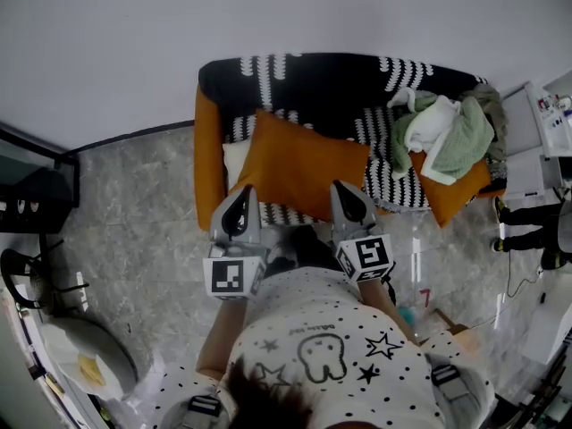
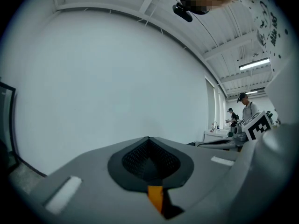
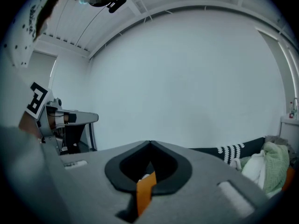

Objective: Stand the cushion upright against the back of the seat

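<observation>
Looking steeply down past a spotted white shirt (image 1: 331,356). Pinching the near edge of the orange cushion (image 1: 304,164) with the left claw (image 1: 239,202), jaws closed down narrow on a thin sliver of orange fabric. Same with the right claw (image 1: 350,202), closed on an orange strip at the cushion's near right corner. Holding both claws side by side, near level, at the front of the sofa (image 1: 207,141). Cushion lying across the left part of the seat (image 1: 386,184), long side left to right, far edge toward the black backrest (image 1: 331,79), not upright against it. Bit of white (image 1: 234,164) peeking out at the cushion's left end. Further right on the seat, heap of green and white clothes (image 1: 442,132) over a second orange cushion (image 1: 451,195). Behind it all, plain white wall (image 1: 268,16).
</observation>
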`<state>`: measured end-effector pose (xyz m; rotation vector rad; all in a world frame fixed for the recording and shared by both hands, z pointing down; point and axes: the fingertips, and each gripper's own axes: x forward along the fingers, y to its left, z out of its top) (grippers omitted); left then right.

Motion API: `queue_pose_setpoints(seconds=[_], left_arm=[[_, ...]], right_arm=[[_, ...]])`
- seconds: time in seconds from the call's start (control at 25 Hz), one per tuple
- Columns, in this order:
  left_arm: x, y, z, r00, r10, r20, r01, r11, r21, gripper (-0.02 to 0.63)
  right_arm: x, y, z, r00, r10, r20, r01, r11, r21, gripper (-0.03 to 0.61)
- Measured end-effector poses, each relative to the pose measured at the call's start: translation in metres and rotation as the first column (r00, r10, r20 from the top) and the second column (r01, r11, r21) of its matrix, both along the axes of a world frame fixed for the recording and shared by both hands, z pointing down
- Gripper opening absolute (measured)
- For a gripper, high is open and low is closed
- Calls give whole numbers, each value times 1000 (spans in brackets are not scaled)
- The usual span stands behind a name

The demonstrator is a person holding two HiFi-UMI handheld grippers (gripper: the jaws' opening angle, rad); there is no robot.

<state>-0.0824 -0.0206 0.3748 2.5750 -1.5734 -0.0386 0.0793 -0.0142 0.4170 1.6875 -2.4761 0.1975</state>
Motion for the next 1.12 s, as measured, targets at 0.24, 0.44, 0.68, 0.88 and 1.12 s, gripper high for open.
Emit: queue_pose_setpoints(seconds=[0.24, 0.44, 0.68, 0.88, 1.12], left_arm=[[21, -22, -3, 999, -16, -28, 16, 1000, -6, -6], [37, -41, 0, 1000, -27, 2, 27, 1000, 12, -6], [61, -58, -6, 999, -42, -13, 42, 999, 16, -6], [72, -67, -10, 997, -77, -32, 78, 997, 15, -5], [73, -70, -11, 993, -114, -39, 113, 993, -19, -6]], right_arm=[[17, -21, 4, 1000, -23, 5, 23, 1000, -12, -6], [35, -43, 2, 999, -37, 9, 38, 999, -5, -6], [57, -63, 1, 998, -54, 13, 53, 999, 8, -6], [68, -76, 7, 997, -75, 13, 75, 997, 3, -6], [68, -79, 8, 995, -100, 26, 101, 995, -24, -6]])
